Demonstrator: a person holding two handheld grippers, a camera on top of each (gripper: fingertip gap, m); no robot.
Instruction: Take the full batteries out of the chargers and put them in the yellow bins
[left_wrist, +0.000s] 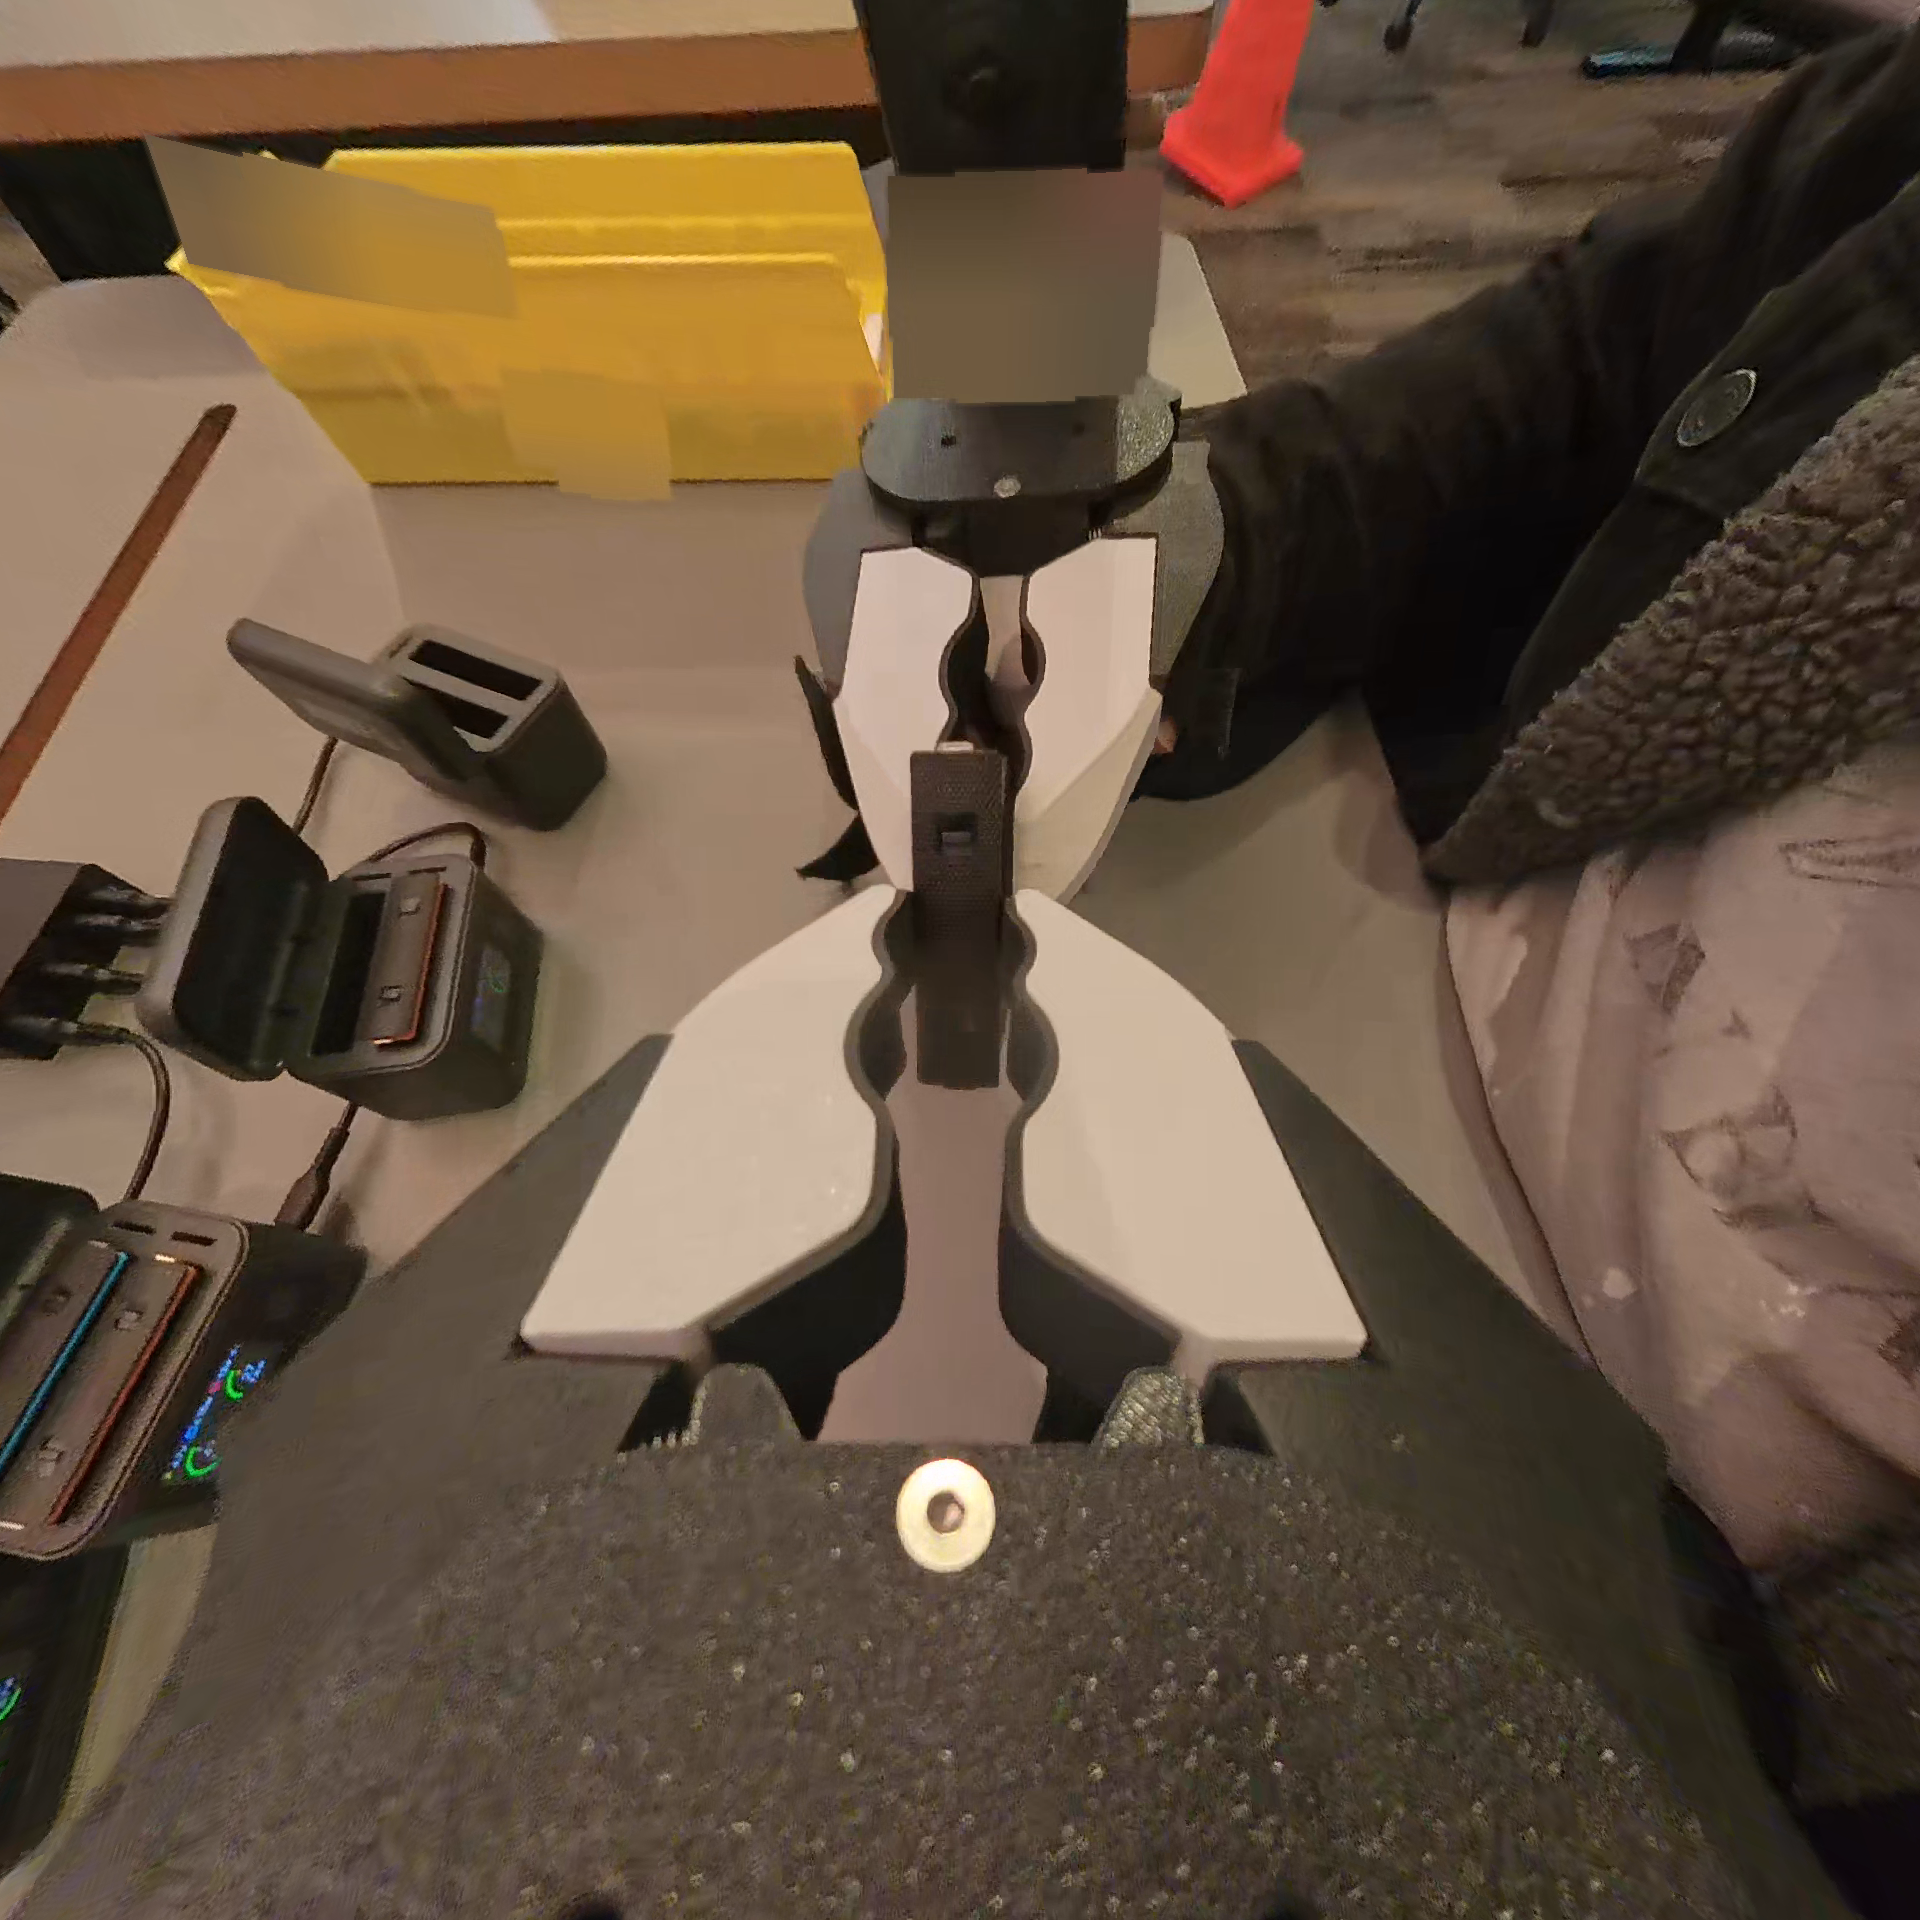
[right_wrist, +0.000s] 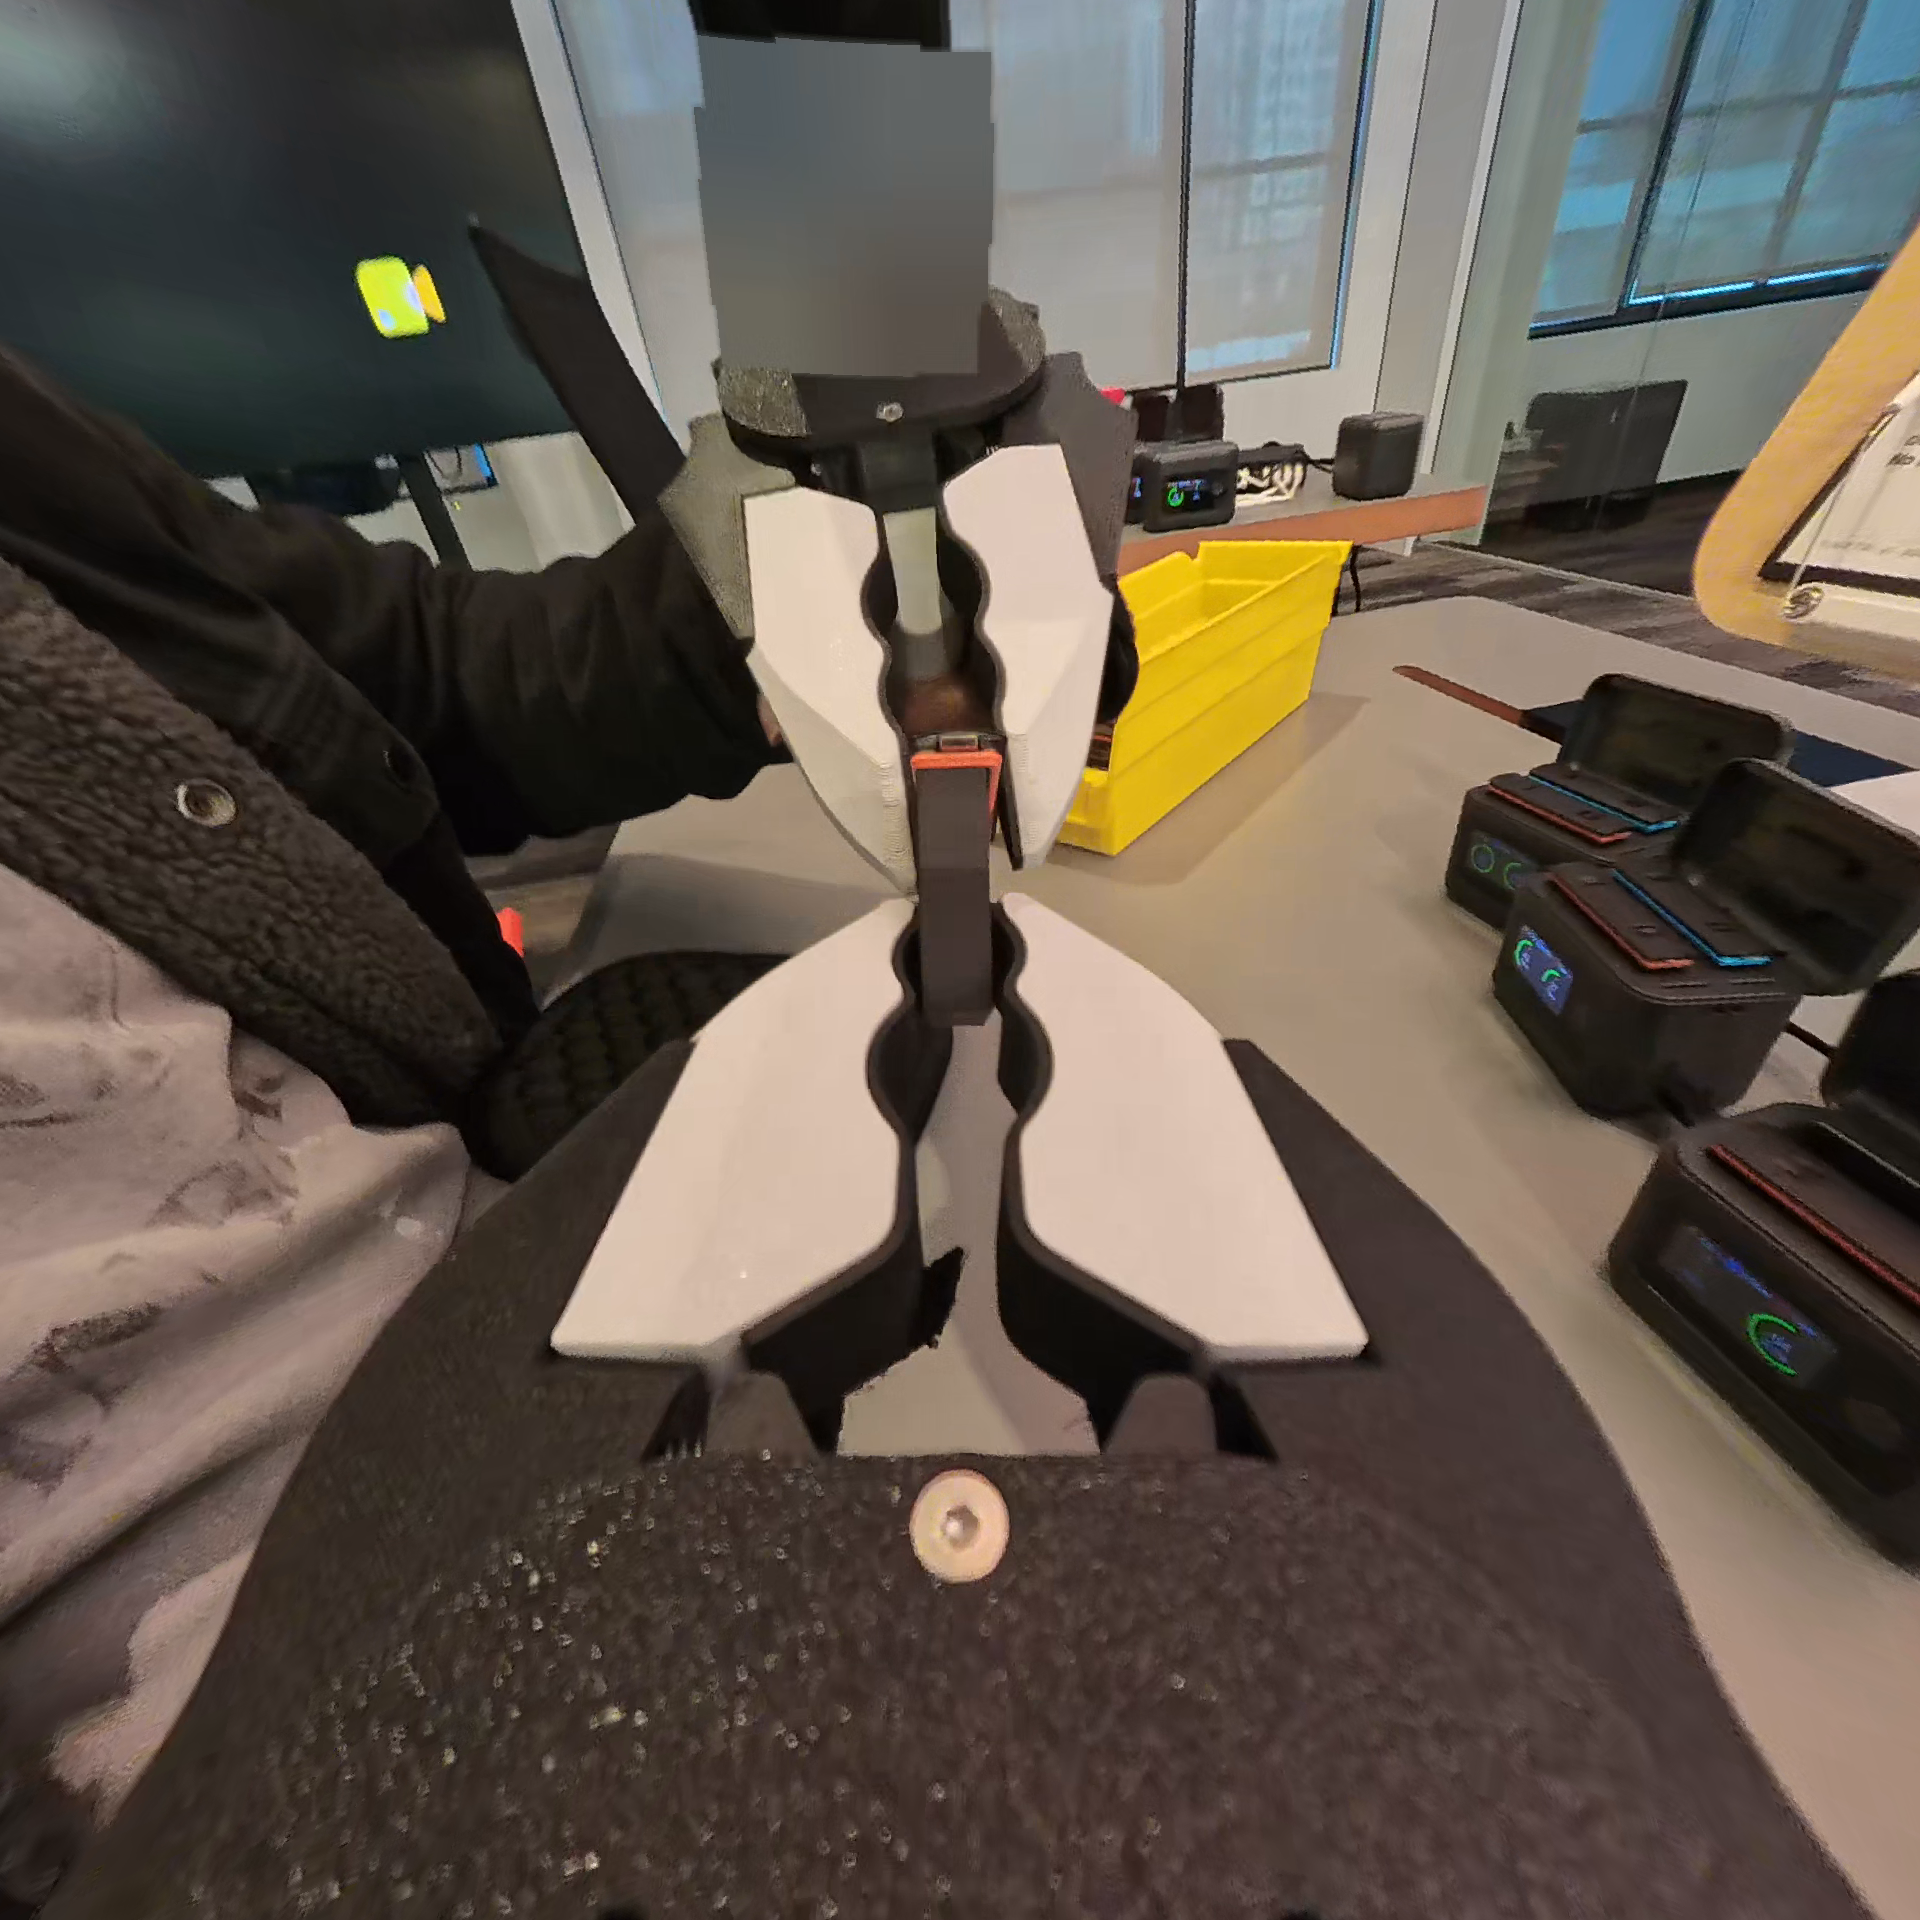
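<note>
**Battery pinched from both ends, above the table**

One black battery (left_wrist: 958, 914) hangs mid-air, left gripper (left_wrist: 951, 935) clamped on its near end, right gripper (left_wrist: 987, 717) clamped opposite. Yellow bin (left_wrist: 582, 343) sits behind; open chargers (left_wrist: 416, 997) line the table's (left_wrist: 675, 623) left edge, well apart.

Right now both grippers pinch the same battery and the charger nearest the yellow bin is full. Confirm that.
Not quite. The left gripper and right gripper do both pinch one battery, but the charger nearest the yellow bin shows two empty slots, not full ones; the left wrist view shows it.
</note>
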